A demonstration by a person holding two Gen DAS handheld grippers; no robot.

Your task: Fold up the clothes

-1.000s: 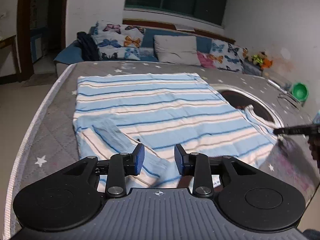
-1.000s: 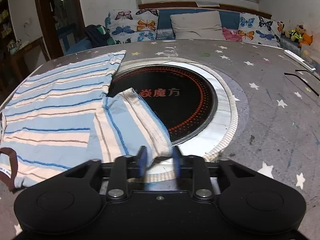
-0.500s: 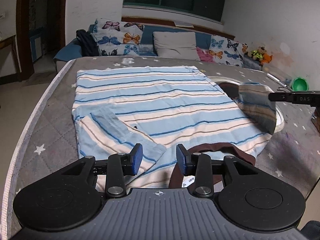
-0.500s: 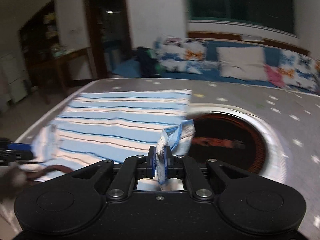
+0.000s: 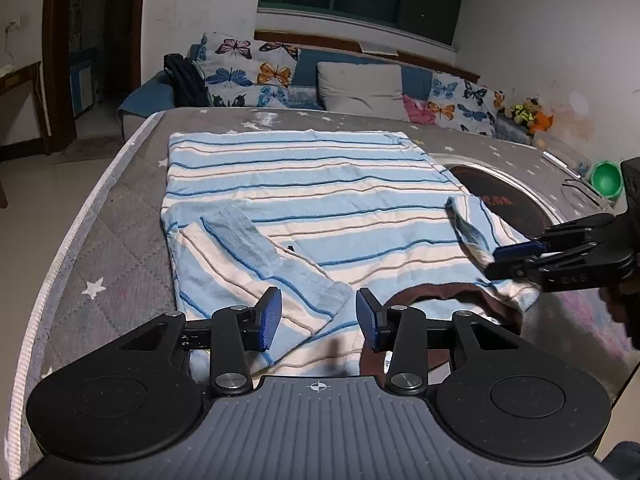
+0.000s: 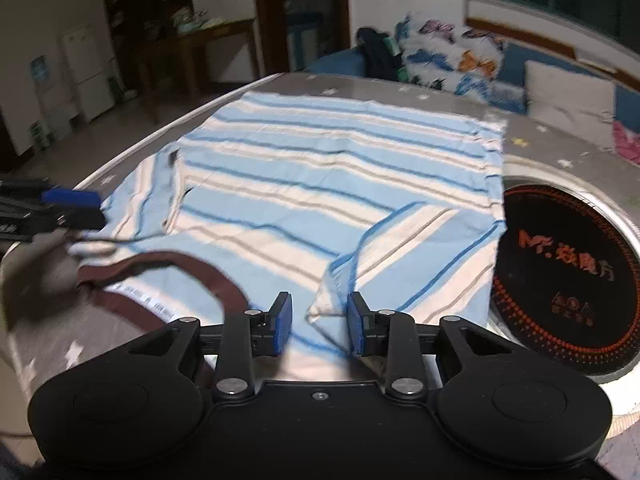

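My striped T-shirt [image 5: 312,196] lies spread flat on the grey star-patterned table cover [image 5: 120,208], its brown collar [image 5: 440,296] at the near edge and its hem toward the far side, where a sofa with butterfly cushions [image 5: 248,68] runs along the wall. My left gripper [image 5: 318,318] hovers just above the near edge of the shirt with its blue pads spread apart and nothing between them; the left sleeve [image 5: 256,256] is folded in over the body and ends just beyond those pads. My right gripper [image 6: 319,320] has its pads parted as well, with the cuff of the right sleeve [image 6: 384,256] lying in the gap between them; I cannot tell whether either pad touches the cloth. That sleeve is folded inward over the chest, and its cuff stands up a little. On the right, the shirt's side edge reaches the round black cooktop [image 6: 568,264] with orange lettering set into the table. A green bowl [image 5: 606,179] sits at the far right of the table.
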